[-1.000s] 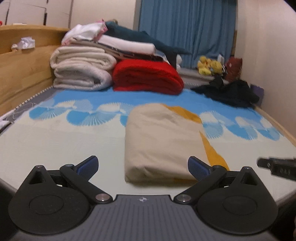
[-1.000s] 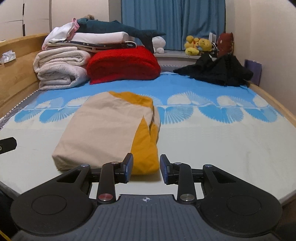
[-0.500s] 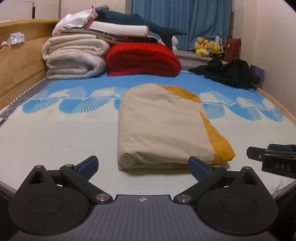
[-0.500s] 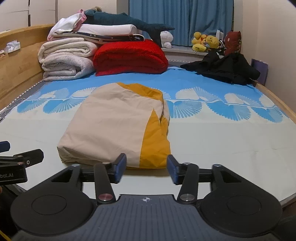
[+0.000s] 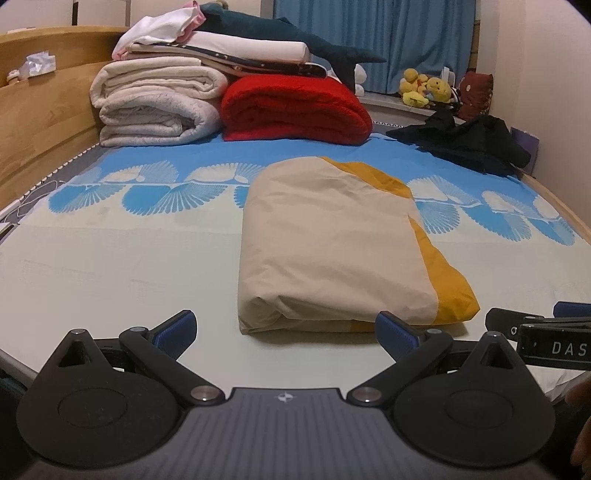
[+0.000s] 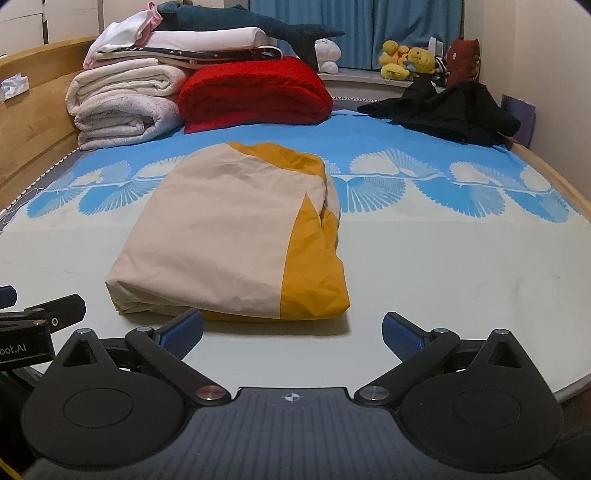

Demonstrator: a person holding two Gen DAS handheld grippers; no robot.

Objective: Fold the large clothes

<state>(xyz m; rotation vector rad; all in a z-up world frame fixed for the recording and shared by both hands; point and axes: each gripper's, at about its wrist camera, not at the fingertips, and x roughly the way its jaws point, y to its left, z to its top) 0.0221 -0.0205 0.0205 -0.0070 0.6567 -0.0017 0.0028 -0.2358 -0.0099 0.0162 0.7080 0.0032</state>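
Note:
A folded beige and mustard-yellow cloth [image 5: 332, 243] lies flat in a neat rectangle on the bed, near its front edge; it also shows in the right wrist view [image 6: 236, 236]. My left gripper [image 5: 286, 326] is open and empty, just short of the cloth's near edge. My right gripper [image 6: 291, 328] is open and empty, also just short of the near edge. Neither touches the cloth. The right gripper shows at the right edge of the left wrist view [image 5: 543, 332]; the left gripper shows at the left edge of the right wrist view [image 6: 40, 314].
Folded white blankets [image 5: 155, 99] and a red blanket [image 5: 295, 107] are stacked at the bed's far end, with a plush shark [image 5: 280, 33] on top. A black garment [image 5: 465, 144] lies at the far right. A wooden bed frame [image 5: 33, 122] runs along the left.
The right gripper's jaws have opened wide from nearly shut. Both grippers have pulled back a little from the folded cloth, which lies still.

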